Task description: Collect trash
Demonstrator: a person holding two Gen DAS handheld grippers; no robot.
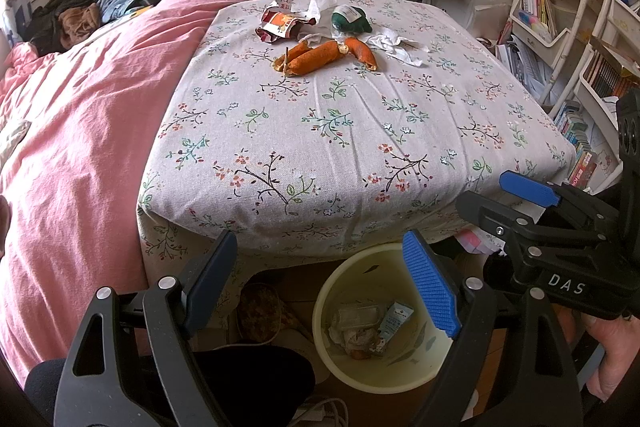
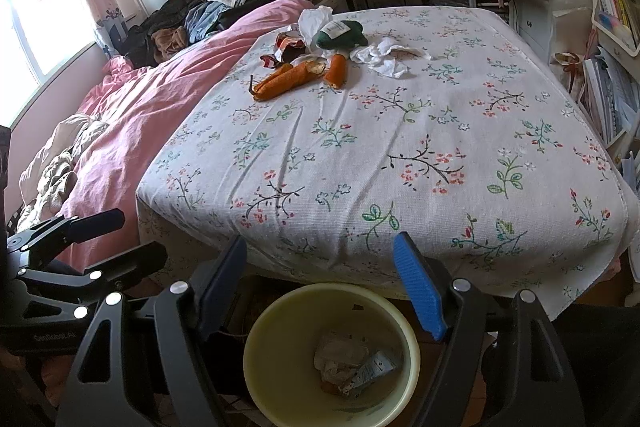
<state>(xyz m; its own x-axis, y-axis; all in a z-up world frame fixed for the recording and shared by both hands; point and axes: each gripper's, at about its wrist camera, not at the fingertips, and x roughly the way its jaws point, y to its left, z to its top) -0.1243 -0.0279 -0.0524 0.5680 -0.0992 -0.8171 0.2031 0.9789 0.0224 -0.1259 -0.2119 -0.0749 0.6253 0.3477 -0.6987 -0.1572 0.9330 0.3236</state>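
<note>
Trash (image 1: pixel 320 39), peels, wrappers and tissues, lies on the bed well ahead of both open, empty grippers, left (image 1: pixel 320 279) and right (image 2: pixel 320 283), hovering over the bin (image 2: pixel 412 351), ready to reach out.

Floral-sheeted bed (image 1: pixel 340 131), orange peels (image 1: pixel 320 57), crumpled tissues (image 1: pixel 394 45), torn wrapper (image 1: pixel 280 23), green pouch (image 1: pixel 350 19) (all clustered at far end)
</note>
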